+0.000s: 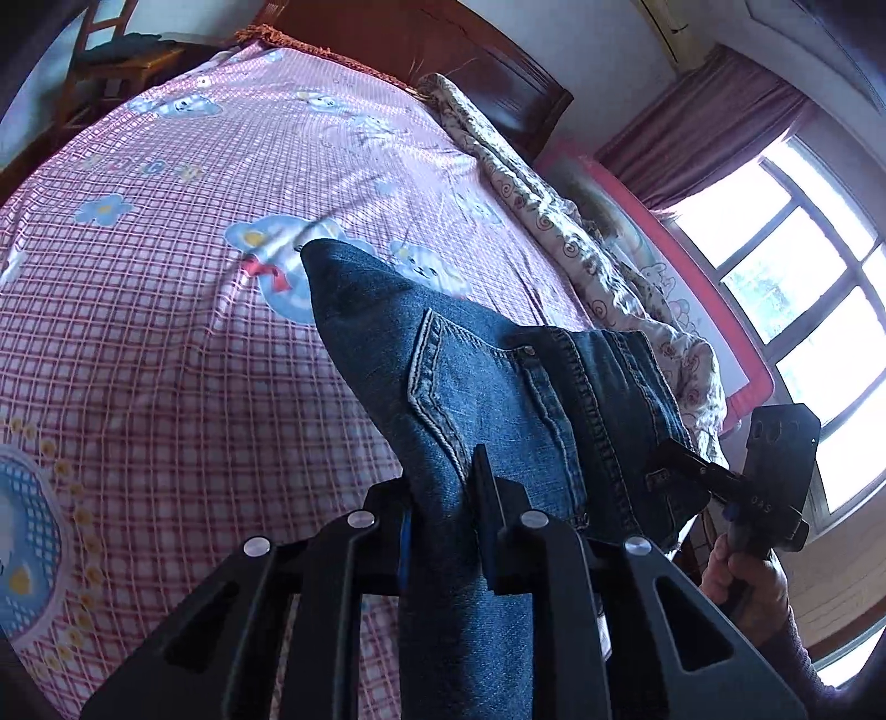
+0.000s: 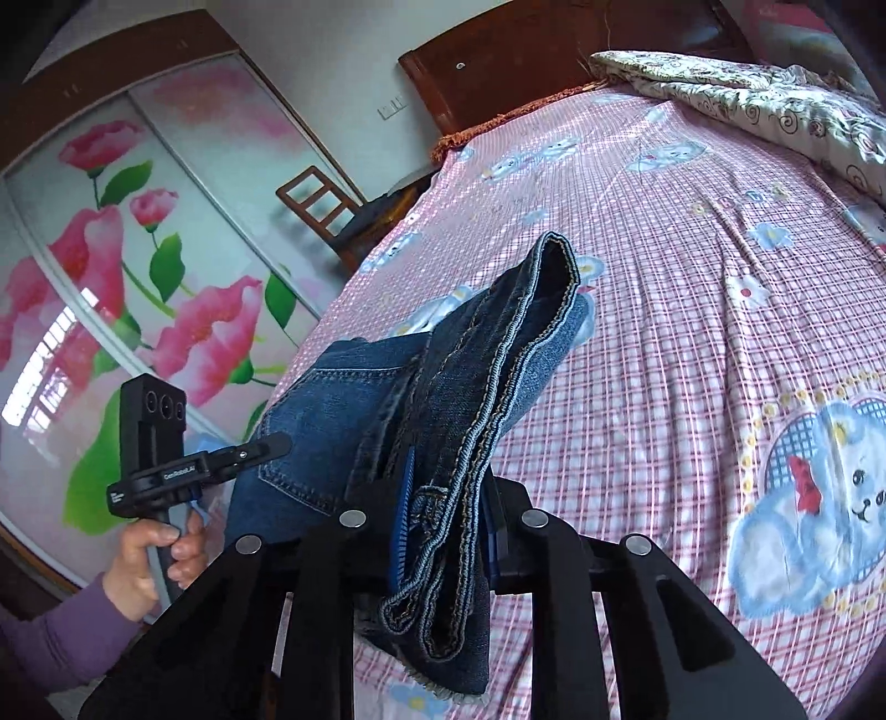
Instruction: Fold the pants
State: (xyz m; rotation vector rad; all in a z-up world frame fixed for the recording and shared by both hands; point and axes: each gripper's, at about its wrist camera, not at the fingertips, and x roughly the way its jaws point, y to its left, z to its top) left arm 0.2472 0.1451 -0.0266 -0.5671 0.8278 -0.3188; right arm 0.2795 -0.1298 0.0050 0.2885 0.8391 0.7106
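Pants [image 1: 487, 387]: blue denim, held above the pink checked bedsheet [image 1: 166, 332], their lower ends cut off by both frames. My left gripper [image 1: 443, 515] is clamped on the fabric beside a pocket; my right gripper [image 2: 448, 531] is clamped on bunched waistband seams. The long axis runs away from me, toward the wooden headboard [image 2: 526, 50].

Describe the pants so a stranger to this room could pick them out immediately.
Find the bed with the pink checked sheet. Above it, the left gripper and right gripper each clamp one bundle of dark blue denim: the jeans. Unlike the pale swirl-patterned quilt nearby, they show stitched seams and a pocket.
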